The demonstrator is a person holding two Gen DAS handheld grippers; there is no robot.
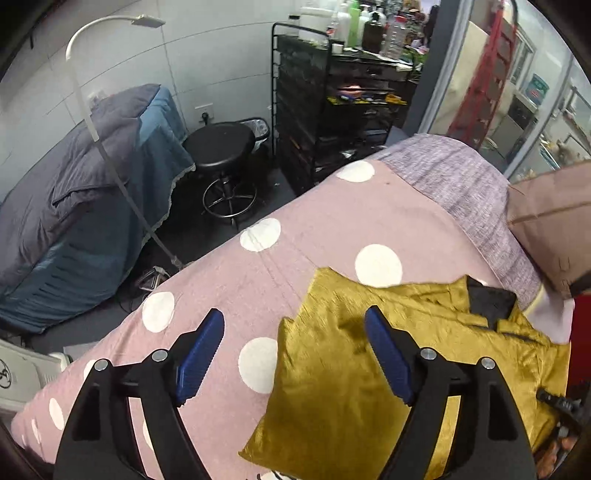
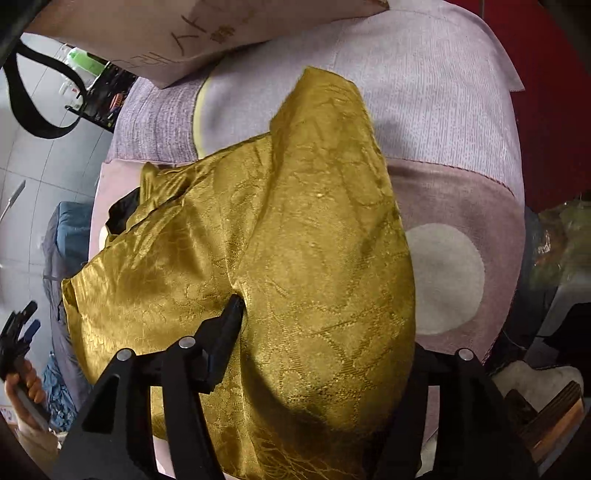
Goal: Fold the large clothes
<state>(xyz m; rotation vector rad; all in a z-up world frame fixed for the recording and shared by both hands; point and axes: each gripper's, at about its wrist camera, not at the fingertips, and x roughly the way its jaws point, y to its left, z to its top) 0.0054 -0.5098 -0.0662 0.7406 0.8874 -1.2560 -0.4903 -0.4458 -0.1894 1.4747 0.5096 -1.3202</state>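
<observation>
A pink polka-dot sheet covers the bed, the largest thing here and the landmark for the rest. At its far end lies a strip of mottled lilac cloth, and a cardboard box rests on that end of the sheet. On the sheet, near the lilac strip, lies the gold garment, a shiny patterned fabric bunched into loose folds, with a black lining showing at its far edge. Beyond the sheet's left side stand a black stool and a black wire rack loaded with bottles.

The left gripper hangs over the sheet at the garment's near-left corner, its blue pads spread wide with nothing between them. The right gripper sits low over the garment: its left finger rests on the cloth beside a fold, while its right finger is hidden under the fabric. The jaws stand apart, and no pinch on the cloth is visible.
</observation>
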